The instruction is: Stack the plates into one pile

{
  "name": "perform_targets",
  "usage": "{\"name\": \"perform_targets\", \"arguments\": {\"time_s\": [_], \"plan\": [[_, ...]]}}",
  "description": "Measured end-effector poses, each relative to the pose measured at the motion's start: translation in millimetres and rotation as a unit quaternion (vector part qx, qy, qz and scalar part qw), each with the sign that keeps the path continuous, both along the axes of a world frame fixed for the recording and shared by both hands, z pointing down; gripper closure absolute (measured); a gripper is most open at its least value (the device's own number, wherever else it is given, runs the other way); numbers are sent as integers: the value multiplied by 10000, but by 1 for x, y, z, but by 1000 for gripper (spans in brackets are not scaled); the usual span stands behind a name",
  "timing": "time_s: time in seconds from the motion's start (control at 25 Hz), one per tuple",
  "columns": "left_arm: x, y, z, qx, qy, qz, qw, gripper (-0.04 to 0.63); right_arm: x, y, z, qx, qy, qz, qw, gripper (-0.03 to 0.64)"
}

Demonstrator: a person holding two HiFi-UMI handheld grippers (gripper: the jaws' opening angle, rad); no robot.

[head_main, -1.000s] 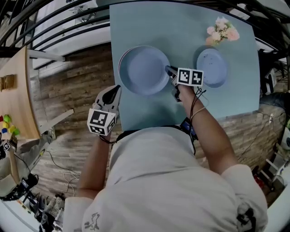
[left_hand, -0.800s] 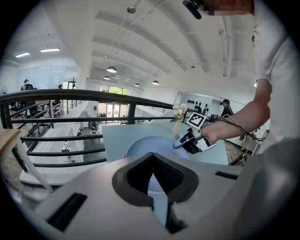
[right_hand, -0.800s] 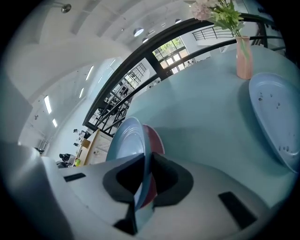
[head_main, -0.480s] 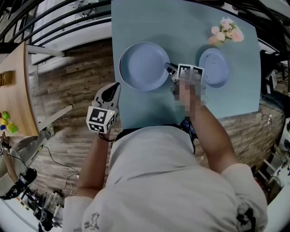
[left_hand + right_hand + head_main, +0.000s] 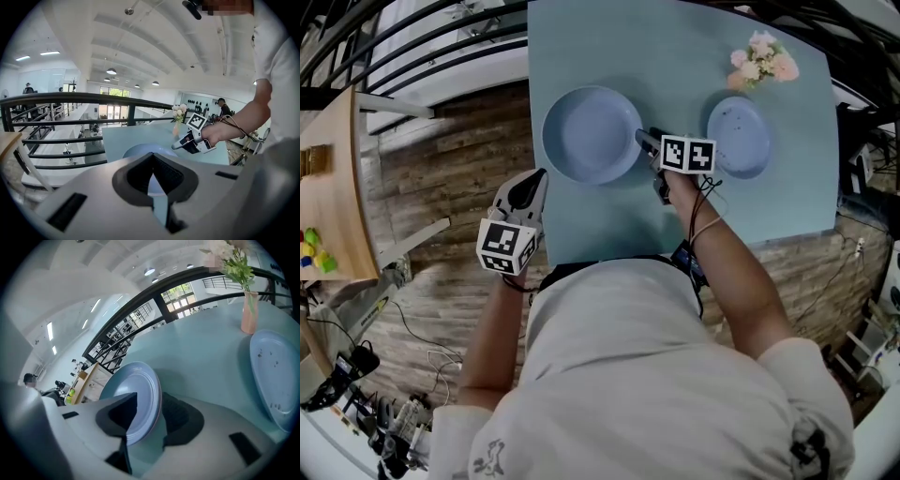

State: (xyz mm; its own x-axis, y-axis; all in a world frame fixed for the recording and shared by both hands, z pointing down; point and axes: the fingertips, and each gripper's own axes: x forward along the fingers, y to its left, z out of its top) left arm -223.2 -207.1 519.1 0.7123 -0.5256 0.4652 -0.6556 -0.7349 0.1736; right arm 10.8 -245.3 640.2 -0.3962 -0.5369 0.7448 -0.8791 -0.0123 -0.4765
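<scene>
Right tongs [image 5: 642,141] just opened: jaws apart astride large plate [image 5: 591,134] rim, no clamp. Plate lies on bench [image 5: 609,220], apart from small plate [image 5: 739,138]; pile likely unstarted. Left tongs [image 5: 534,183] together, empty.

left gripper [image 5: 536,181]: at the table's [image 5: 609,230] left edge, tilted slightly down, jaws together, empty | right gripper [image 5: 645,142]: over the table, forearm stretched forward, angled down, jaws just been opening, plate [image 5: 586,131] rim loose between them
</scene>
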Motion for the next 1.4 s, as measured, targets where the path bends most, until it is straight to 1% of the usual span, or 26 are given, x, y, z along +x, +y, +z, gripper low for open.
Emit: {"name": "perform_targets", "arguments": {"time_s": [0.2,0.36,0.56,0.68,0.96,1.12,1.24,1.4], "plan": [[9,8,-10,108,29,19,9999,591,0,7,-21,385,348,-438,9977,442],[18,16,-19,236,47,40,9997,591,-3,18,-41,667,531,-719,9938,443],[37,28,-36,397,100,116,9991,591,1,36,-71,1103,866,-1019,9849,454],[47,34,-53,528,191,146,9983,591,1,50,-90,1364,1018,-1165,9785,466],[63,44,-88,726,330,128,9967,591,7,76,-137,2200,1294,-1409,9566,535],[77,52,-97,801,370,199,9959,591,10,86,-164,2688,1421,-1583,9394,560],[93,58,-103,855,402,237,9952,591,17,94,-183,3016,1413,-1673,9280,580],[110,62,-110,908,438,241,9946,591,27,105,-201,3285,1385,-1796,9169,609]]}}
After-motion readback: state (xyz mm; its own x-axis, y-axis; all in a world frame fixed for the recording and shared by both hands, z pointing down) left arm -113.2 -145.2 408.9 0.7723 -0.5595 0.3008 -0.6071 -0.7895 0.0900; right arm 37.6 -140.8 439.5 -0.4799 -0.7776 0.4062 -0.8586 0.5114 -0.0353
